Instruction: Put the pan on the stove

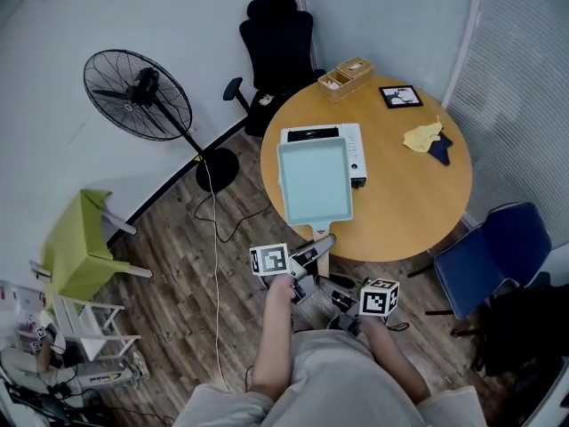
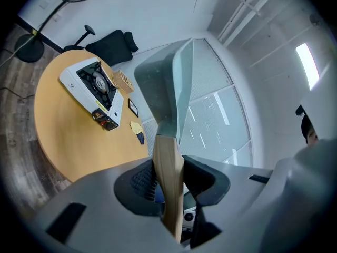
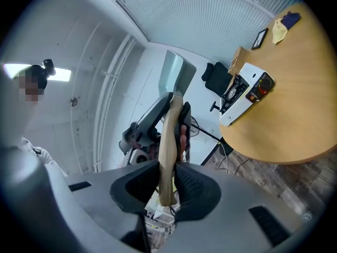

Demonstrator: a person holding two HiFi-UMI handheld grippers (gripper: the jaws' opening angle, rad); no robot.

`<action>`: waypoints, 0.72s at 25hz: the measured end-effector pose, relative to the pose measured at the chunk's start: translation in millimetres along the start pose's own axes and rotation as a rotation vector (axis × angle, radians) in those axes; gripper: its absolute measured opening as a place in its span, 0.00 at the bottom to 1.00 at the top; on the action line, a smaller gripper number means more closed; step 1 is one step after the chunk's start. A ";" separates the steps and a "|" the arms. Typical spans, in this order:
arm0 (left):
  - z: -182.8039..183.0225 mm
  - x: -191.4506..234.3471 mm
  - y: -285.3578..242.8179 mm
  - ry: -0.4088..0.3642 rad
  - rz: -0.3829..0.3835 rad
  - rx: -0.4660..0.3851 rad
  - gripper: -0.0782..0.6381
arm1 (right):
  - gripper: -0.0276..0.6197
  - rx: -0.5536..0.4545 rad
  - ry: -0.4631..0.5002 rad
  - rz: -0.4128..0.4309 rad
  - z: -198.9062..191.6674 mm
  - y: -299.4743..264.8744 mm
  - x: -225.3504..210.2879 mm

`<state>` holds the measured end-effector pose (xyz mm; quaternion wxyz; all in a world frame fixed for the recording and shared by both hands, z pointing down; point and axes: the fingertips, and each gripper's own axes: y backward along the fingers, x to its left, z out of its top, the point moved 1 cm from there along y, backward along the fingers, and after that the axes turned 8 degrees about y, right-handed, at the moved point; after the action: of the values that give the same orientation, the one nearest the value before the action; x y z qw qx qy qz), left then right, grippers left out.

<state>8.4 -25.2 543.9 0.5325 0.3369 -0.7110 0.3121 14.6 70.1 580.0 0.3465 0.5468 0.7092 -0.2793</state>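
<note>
Fingers point(image 2: 138, 181) of left gripper point(image 2: 168, 177) and right gripper point(image 3: 167, 182) both clenched on wooden handle point(image 1: 322, 254) of pan point(image 1: 315, 182). Pan held in air over desk point(image 1: 409, 203) edge, overlapping stove point(image 1: 356, 154) in head view.

I see the round wooden table point(image 1: 400, 212) carrying a white stove point(image 1: 356, 154), a wooden box point(image 1: 346, 76), a framed picture point(image 1: 401, 96), a yellow cloth point(image 1: 423, 136) and a dark blue cloth point(image 1: 440, 151).
</note>
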 end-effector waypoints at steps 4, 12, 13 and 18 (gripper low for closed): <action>20.1 6.9 -24.3 -0.004 0.026 0.005 0.31 | 0.19 -0.007 -0.011 -0.002 24.5 0.9 -19.9; 33.9 21.4 -51.3 0.010 0.034 0.004 0.31 | 0.19 -0.017 -0.046 -0.001 39.7 0.3 -46.4; 34.1 24.1 -51.4 0.012 0.040 0.004 0.31 | 0.19 -0.015 -0.051 0.000 38.8 -0.5 -48.2; 43.5 36.4 -52.2 0.025 0.040 -0.013 0.31 | 0.19 0.006 -0.051 0.003 39.8 -7.4 -61.2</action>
<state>19.4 -95.6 573.2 0.5371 0.3154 -0.7129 0.3222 24.8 1.8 604.8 0.3633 0.5414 0.6985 -0.2949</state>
